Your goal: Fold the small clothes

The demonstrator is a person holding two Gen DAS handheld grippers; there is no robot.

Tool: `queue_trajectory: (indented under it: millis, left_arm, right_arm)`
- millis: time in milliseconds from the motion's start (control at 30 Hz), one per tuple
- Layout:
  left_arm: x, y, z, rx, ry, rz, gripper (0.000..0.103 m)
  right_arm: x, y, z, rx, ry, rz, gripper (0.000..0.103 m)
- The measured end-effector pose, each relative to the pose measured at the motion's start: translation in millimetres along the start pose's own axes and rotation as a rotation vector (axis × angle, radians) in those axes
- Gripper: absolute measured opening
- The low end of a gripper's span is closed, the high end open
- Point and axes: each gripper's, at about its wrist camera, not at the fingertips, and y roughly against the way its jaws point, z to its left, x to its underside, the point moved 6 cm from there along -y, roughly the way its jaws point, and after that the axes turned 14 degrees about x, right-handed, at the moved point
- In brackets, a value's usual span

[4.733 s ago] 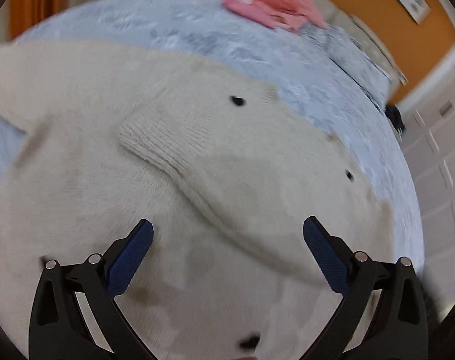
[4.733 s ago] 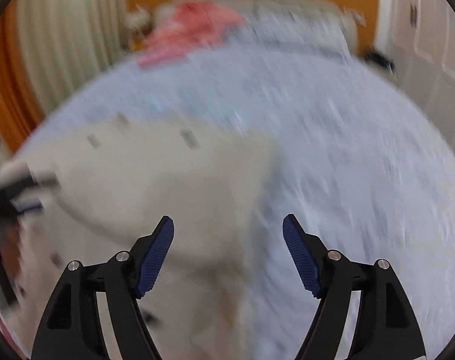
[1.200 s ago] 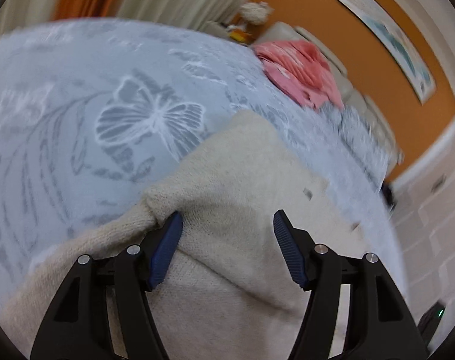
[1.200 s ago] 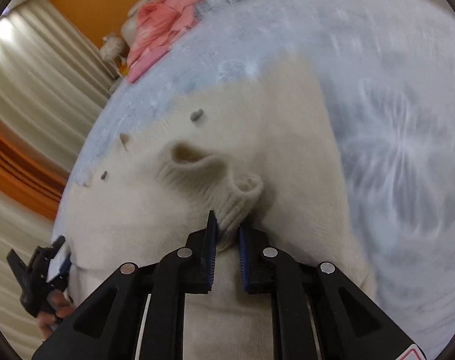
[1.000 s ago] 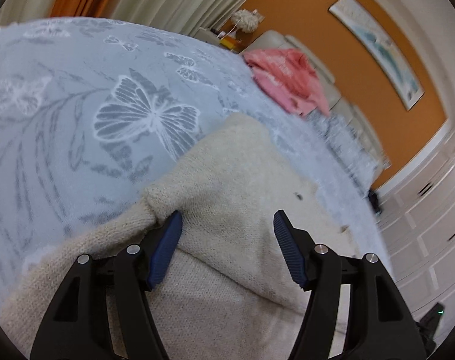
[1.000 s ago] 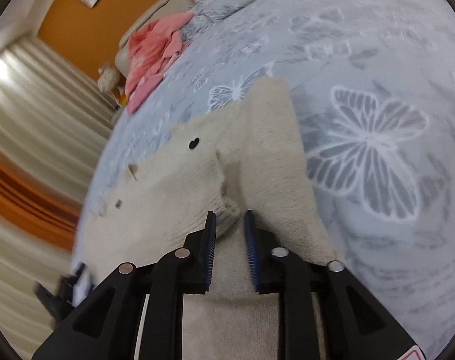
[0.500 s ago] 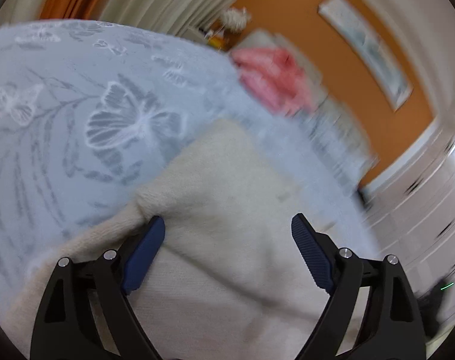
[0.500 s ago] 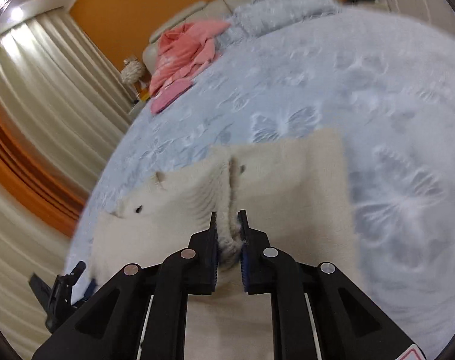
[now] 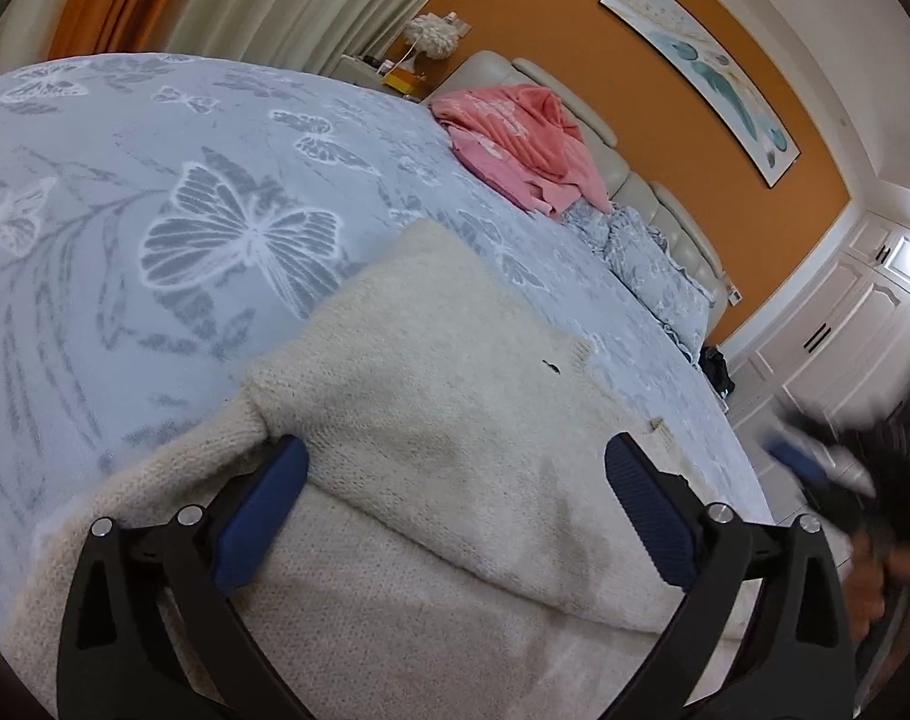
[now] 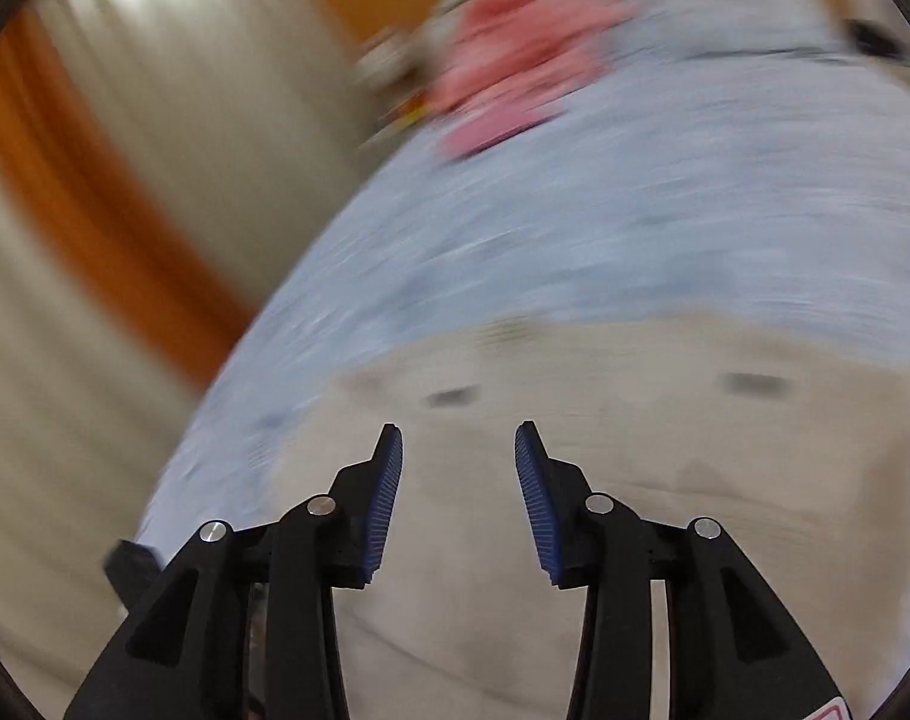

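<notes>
A cream knitted cardigan [image 9: 443, 408] with small dark buttons lies on the bed, one part folded over the body. My left gripper [image 9: 455, 492] is open, low over the fold, holding nothing; its left pad rests against the knit. In the blurred right wrist view the cardigan [image 10: 664, 480] fills the lower half. My right gripper [image 10: 457, 468] is open and empty above it. The right gripper also shows blurred at the right edge of the left wrist view [image 9: 814, 474], in a hand.
The bed has a grey-blue cover with butterfly prints [image 9: 155, 210]. Pink clothes [image 9: 514, 138] lie near the headboard beside grey pillows [image 9: 652, 264]. Curtains [image 10: 95, 210] hang on the left. White cupboards [image 9: 862, 324] stand on the right.
My right gripper has opened and let go of the cardigan sleeve cuff, then swung away. My left gripper has opened wider over the fold.
</notes>
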Motion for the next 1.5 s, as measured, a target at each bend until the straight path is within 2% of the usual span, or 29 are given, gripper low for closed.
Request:
queue_trajectory:
  millis: [133,200,267,300,333,367,433,500,533,633,700,733,767,800,867,900,967,1033,1067,1100,1267,1333,1367,1400,1433,1500]
  left_arm:
    - [1,2,2,0.021,0.001,-0.011,0.097]
    - [2,2,2,0.024,-0.002,-0.015,0.097]
    - [3,2,2,0.031,-0.003,-0.019,0.098]
    - [3,2,3,0.037,-0.003,-0.022,0.098]
    - [3,3,3,0.043,-0.002,-0.026,0.098]
    - [3,3,4,0.049,-0.001,-0.027,0.098]
    - [4,3,5,0.056,0.0,-0.031,0.098]
    - [4,2,5,0.057,-0.003,-0.033,0.098]
    - [4,2,5,0.056,-0.004,-0.032,0.098]
    - [4,2,7,0.056,-0.006,-0.03,0.098]
    - [3,3,7,0.057,-0.005,-0.03,0.098]
    - [3,3,8,0.055,-0.006,-0.029,0.098]
    - [3,3,7,0.052,-0.008,-0.027,0.098]
    - [3,3,6,0.05,-0.009,-0.026,0.098]
    - [3,2,5,0.047,-0.009,-0.025,0.098]
    - [3,1,4,0.044,-0.01,-0.023,0.098]
    - [3,0,4,0.034,-0.011,-0.016,0.098]
    - [3,-1,4,0.028,-0.011,-0.011,0.098]
    - [2,-1,4,0.026,-0.01,-0.008,0.098]
    - [2,-2,4,0.022,-0.01,-0.005,0.098]
    - [3,-8,2,-0.012,-0.025,0.016,0.098]
    - [3,-10,2,-0.028,-0.032,0.026,0.098]
    - [3,-11,2,-0.035,-0.034,0.03,0.098]
    - [2,-12,1,-0.049,-0.034,0.039,0.098]
    - [1,-12,-1,-0.072,-0.033,0.051,0.098]
    - [-2,-9,-12,-0.14,-0.029,0.068,0.098]
  right_arm:
    - [-13,-96,84,-0.043,0.176,0.147,0.04]
    - [-26,-126,105,-0.022,0.232,0.166,0.04]
    - [-23,-139,118,-0.029,0.281,0.179,0.04]
    - [-21,-150,122,-0.023,0.305,0.204,0.035]
    - [-17,-160,121,-0.015,0.338,0.23,0.005]
    - [-16,-168,122,-0.007,0.381,0.248,0.003]
    - [-21,-165,126,-0.006,0.439,0.205,0.003]
    - [-35,-155,131,-0.028,0.418,0.132,0.002]
    - [-39,-156,130,-0.003,0.426,0.104,0.002]
    - [-27,-188,116,0.102,0.457,0.195,0.003]
    - [-36,-167,109,0.1,0.385,0.126,0.005]
    - [-41,-145,102,0.089,0.319,0.082,0.01]
    - [-42,-122,96,0.052,0.269,0.041,0.012]
    - [-37,-88,82,0.018,0.219,-0.018,0.012]
    - [-20,-58,57,0.049,0.181,-0.052,0.012]
    - [-5,-46,37,0.063,0.141,-0.044,0.016]
    - [24,-43,18,0.059,0.109,0.028,0.011]
    - [53,-42,-2,0.084,0.141,0.109,0.004]
    - [58,-41,-12,0.11,0.147,0.113,0.001]
    - [64,-31,-44,0.156,0.117,0.099,0.0]
    - [80,37,-208,0.294,-0.199,0.026,0.0]
    - [89,70,-263,0.302,-0.325,0.002,0.0]
    - [90,81,-277,0.294,-0.358,-0.004,0.0]
    - [89,95,-292,0.391,-0.363,0.001,0.012]
    - [85,104,-296,0.413,-0.354,-0.007,0.012]
    - [69,122,-298,0.371,-0.337,-0.047,0.012]
